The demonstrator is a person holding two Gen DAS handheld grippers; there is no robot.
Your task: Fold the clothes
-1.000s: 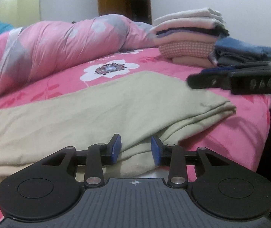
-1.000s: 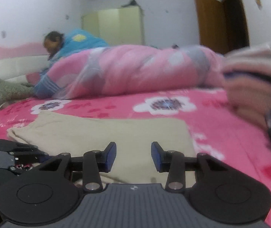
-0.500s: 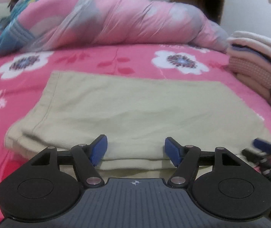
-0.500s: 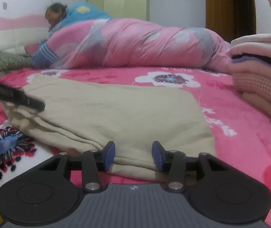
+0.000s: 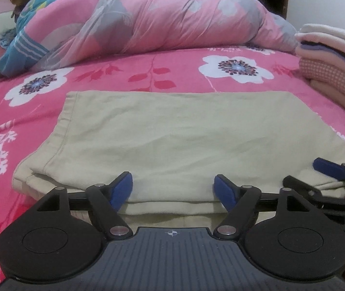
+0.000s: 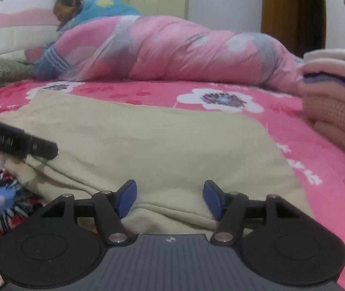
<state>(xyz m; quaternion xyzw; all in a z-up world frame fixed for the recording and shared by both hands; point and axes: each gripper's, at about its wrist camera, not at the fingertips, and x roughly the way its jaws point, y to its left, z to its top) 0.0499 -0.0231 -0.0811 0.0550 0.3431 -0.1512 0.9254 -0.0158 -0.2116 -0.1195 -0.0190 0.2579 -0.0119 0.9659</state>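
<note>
A beige folded garment (image 5: 179,140) lies flat on the pink flowered bed (image 5: 172,72). It also shows in the right wrist view (image 6: 148,145). My left gripper (image 5: 173,191) is open and empty, its blue pads at the garment's near folded edge. My right gripper (image 6: 170,198) is open and empty at the garment's near right edge. The right gripper's blue fingertip (image 5: 327,167) shows at the far right of the left wrist view. The left gripper's black body (image 6: 15,143) shows at the left of the right wrist view.
A stack of folded clothes (image 5: 332,60) stands on the bed at the right, also in the right wrist view (image 6: 337,92). A person under a pink quilt (image 5: 160,19) lies across the back of the bed. A wooden door (image 6: 291,12) is behind.
Both grippers opened wider. The left gripper swung from the garment's side to face its near edge squarely. The right gripper dropped closer to the garment's near right edge.
</note>
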